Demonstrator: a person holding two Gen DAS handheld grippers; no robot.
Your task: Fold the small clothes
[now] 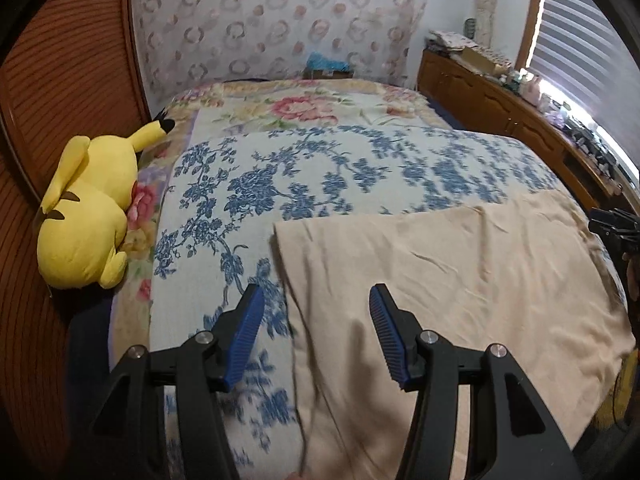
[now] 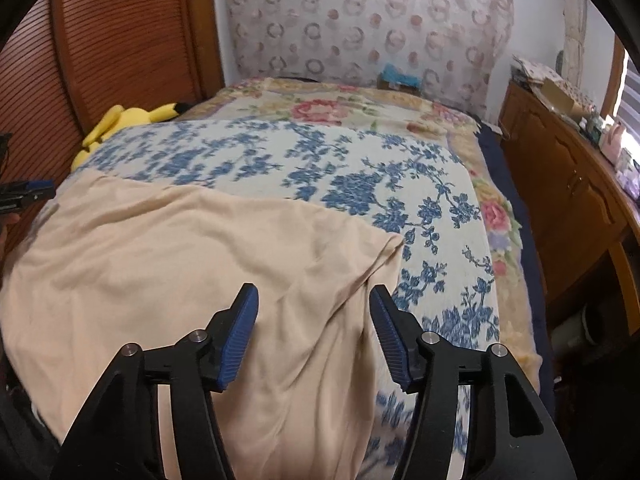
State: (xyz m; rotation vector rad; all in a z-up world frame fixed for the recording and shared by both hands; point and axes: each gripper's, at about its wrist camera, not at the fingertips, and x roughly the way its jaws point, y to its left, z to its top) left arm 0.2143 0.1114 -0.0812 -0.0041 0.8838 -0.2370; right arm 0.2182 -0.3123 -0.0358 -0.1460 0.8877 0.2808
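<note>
On the bed [image 1: 120, 320], over the blue-flowered cover [image 1: 320, 160], we find the beige garment [image 1: 460, 272] spread out fairly flat, a few soft creases running through it, its far edge straight in the left wrist view and its far right corner [image 2: 394, 240] slightly rumpled in the right. We judge the folding barely begun or at an early fold: the cloth lies as one broad sheet, no compact packet yet, so most folds look left to do; whether it is already doubled once we cannot tell. Our left gripper [image 1: 316, 300] hovers with jaws spread, nothing between them, poised above the garment's left edge where beige meets blue pattern. Our right gripper [image 2: 314, 300] likewise stands spread and empty, above the garment's right side, the edge passing just under its right finger. Neither pad visibly touches cloth. Each gripper shows at the border of the other's view, well apart, one per side of the garment. A yellow plush toy [image 1: 88, 212] lies beside the cover at the bed's left, clear of the work. A wooden dresser [image 2: 560, 200] runs along the right.
</note>
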